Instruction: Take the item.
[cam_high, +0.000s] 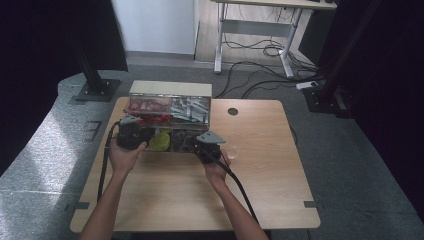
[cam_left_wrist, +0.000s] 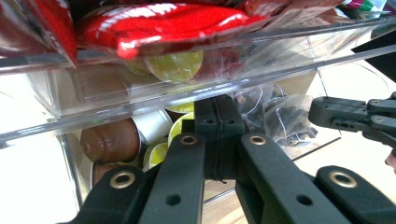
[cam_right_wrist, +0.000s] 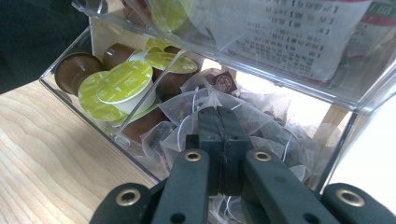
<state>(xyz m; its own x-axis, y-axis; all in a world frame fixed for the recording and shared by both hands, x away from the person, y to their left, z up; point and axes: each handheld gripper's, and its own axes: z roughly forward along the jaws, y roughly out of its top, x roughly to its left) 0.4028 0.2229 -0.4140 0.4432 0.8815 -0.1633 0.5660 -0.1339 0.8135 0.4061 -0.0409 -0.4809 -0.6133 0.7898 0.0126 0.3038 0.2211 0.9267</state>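
The left gripper (cam_left_wrist: 218, 116) has its jaws squeezed tight with nothing between them, at the clear box's (cam_high: 170, 117) bottom drawer by the coffee pods (cam_left_wrist: 111, 140) at 9 o'clock; the right gripper (cam_right_wrist: 219, 126) is squeezed tight too, its tips among the tea bags (cam_right_wrist: 261, 121), though I cannot tell if it pinches one.

Clear drawer organiser (cam_high: 170, 107) blocking the table (cam_high: 165, 200) at twelve o'clock, bare wood open from three through nine, small glass cup (cam_high: 233, 151) at two.
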